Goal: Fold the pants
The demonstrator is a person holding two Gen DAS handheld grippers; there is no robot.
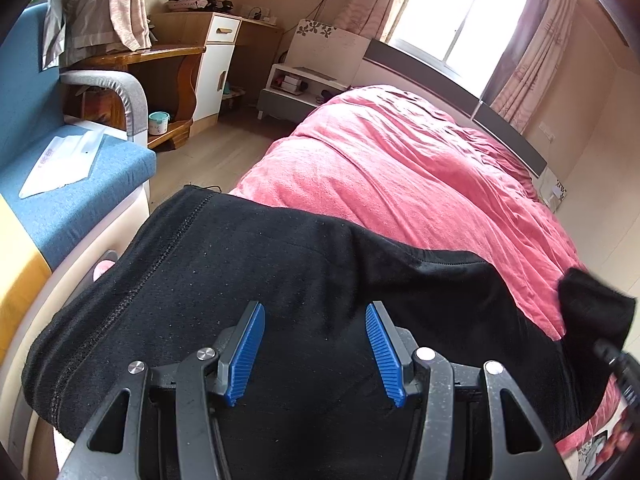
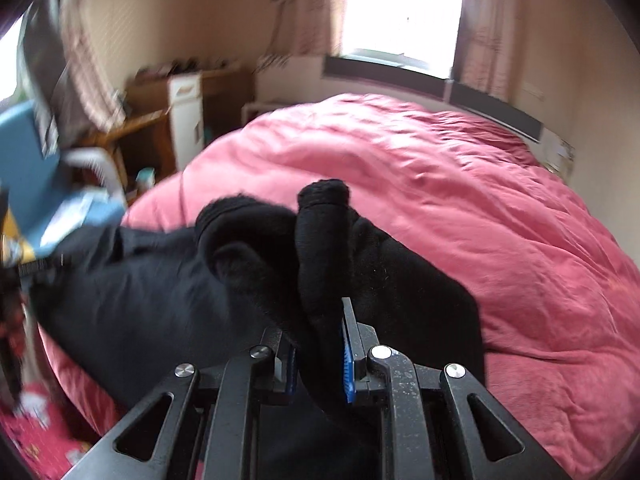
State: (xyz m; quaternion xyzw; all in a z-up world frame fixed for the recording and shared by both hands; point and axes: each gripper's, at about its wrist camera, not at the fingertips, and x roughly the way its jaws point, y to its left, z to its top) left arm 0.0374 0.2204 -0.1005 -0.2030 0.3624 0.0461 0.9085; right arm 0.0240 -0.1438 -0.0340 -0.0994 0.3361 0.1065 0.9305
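Note:
Black pants (image 1: pixel 280 280) lie across the near end of a bed with a pink cover (image 1: pixel 400 168). My left gripper (image 1: pixel 316 308) is open above the flat black cloth, its blue pads (image 1: pixel 248 352) apart and empty. In the right wrist view my right gripper (image 2: pixel 320 312) is shut on a bunched fold of the pants (image 2: pixel 320 232), which sticks up between the fingers; the rest of the cloth trails to the left. The right view is motion-blurred. That lifted part shows at the left view's right edge (image 1: pixel 592 304).
A blue sofa (image 1: pixel 72 184) with a white bag on it stands left of the bed. Wooden cabinets (image 1: pixel 208 64) and a low white shelf (image 1: pixel 296 88) stand by the far wall. The pink bed cover (image 2: pixel 480 220) spreads ahead, below a bright window (image 1: pixel 460 8).

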